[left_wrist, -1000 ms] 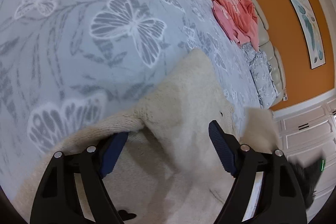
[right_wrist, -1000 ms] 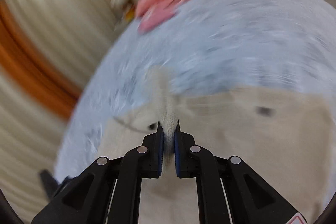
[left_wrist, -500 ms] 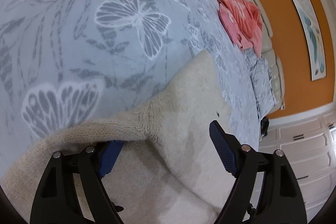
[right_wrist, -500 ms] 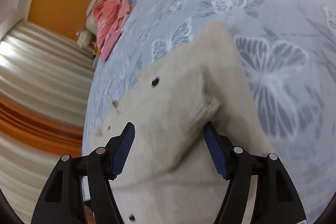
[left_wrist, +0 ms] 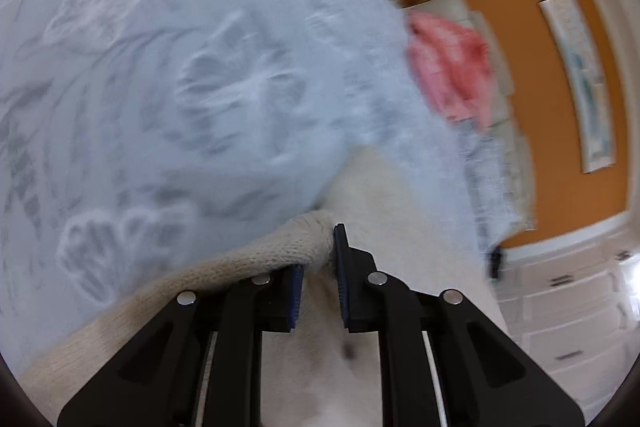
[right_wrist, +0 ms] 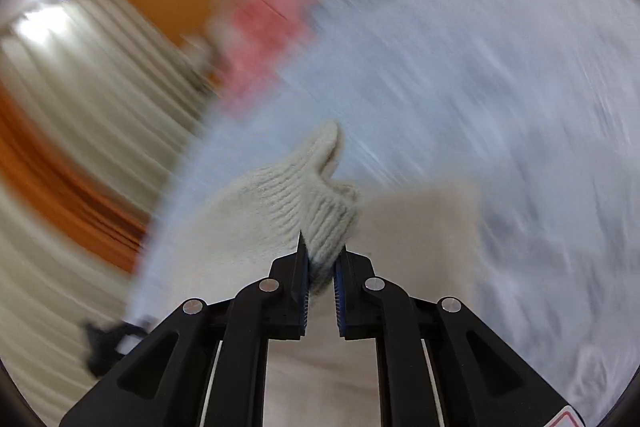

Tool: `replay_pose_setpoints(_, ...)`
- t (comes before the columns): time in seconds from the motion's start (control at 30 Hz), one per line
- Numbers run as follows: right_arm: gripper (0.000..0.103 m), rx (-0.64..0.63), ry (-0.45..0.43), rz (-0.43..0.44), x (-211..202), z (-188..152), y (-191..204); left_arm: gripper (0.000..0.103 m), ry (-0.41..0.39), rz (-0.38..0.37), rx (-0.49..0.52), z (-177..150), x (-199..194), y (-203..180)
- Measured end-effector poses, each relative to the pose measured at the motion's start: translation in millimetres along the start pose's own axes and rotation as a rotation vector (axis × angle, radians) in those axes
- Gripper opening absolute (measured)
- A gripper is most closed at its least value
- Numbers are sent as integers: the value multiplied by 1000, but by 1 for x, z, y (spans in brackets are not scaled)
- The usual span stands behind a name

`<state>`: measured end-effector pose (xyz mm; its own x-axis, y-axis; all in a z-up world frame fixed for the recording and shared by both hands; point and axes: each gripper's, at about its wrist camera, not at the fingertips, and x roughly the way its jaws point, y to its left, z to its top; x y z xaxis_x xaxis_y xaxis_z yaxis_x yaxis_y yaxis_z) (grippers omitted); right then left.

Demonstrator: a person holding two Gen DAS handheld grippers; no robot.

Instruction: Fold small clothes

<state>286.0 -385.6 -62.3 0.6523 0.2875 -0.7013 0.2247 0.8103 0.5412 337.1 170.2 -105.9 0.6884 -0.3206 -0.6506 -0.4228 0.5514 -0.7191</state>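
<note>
The bed (left_wrist: 168,75) fills most of what I see, covered in a pale blue-grey bedspread printed with white and grey butterflies, the pattern smeared by blur in both views. Far off against the orange wall (left_wrist: 532,39) a pink garment (left_wrist: 448,67) lies heaped at the head of the bed, with pleated curtains (right_wrist: 72,99) to one side.

On the bedspread, just in front of me, lies the cream sweater (left_wrist: 384,195), a small knitted thing with a ribbed edge and a dark button. It looks mostly spread out, so I judge the folding has barely begun: no finished fold is visible, and what I hold now is the start of one.

My left gripper (left_wrist: 319,277) is closing, its blue pads narrowed on a bunched ridge of the ribbed hem that humps up between them. My right gripper (right_wrist: 322,283) is closing too, pinching a thick tuft of the rib knit that stands up ahead of the tips like a soft peak.

The knit is chunky, limp and stretchy; I expect it to sag and drag between my two grips.
</note>
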Motion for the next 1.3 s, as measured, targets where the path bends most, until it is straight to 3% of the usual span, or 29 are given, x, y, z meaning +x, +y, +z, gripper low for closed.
replay_pose_setpoints(0.07, 9, 38, 108, -67, 30, -20, -29, 12, 30, 22, -60, -8, 10, 21)
replay_pose_setpoints(0.17, 9, 112, 51, 17, 16, -25, -34, 12, 11, 13, -23, -11, 6, 22)
replay_pose_setpoints(0.27, 9, 66, -34, 74, -7, -21, -23, 12, -1, 11, 23, -8, 3, 12)
replay_pose_setpoints(0.3, 9, 57, -39, 67, -6, -23, -27, 12, 2, 13, 16, -7, 6, 13)
replay_pose_setpoints(0.37, 8, 71, 60, -34, 18, -32, -48, 12, 14, 15, -14, -7, 12, 21)
replay_pose_setpoints(0.5, 8, 104, 4, 44, 1, -35, -42, 12, 3, 15, -2, -7, 9, 21)
replay_pose_setpoints(0.57, 8, 14, -2, 10, -7, -39, -35, 12, 1, 14, 10, -7, 7, 25)
replay_pose_setpoints(0.63, 7, 18, 83, -52, 11, -46, -50, 12, 2, 13, 13, -6, 8, 27)
replay_pose_setpoints(0.73, 10, 52, 62, -20, 3, -47, -58, 13, 0, 42, 65, -7, 8, 22)
replay_pose_setpoints(0.8, 15, 24, 66, -43, -7, -50, -49, 14, 4, 49, 110, -9, 8, 19)
replay_pose_setpoints(0.9, 29, -21, 51, -69, -29, -62, -27, 22, 59, 8, 200, -16, -6, 13)
replay_pose_setpoints(0.97, 46, -34, 51, -66, -60, -87, -29, 43, 72, -5, 225, -22, -27, 18)
replay_pose_setpoints(1.0, 55, -31, 51, -71, -74, -99, -34, 46, 74, -15, 227, -24, -42, 25)
replay_pose_setpoints(1.07, 57, -5, 84, -70, -106, -134, -48, 61, 84, -20, 218, -31, -74, 46)
replay_pose_setpoints(1.2, 57, 142, 250, -30, -155, -213, -83, 65, 139, 39, 195, -53, -127, 95)
replay_pose_setpoints(1.3, 57, 228, 357, 36, -171, -255, -89, 75, 207, 56, 154, -78, -153, 128)
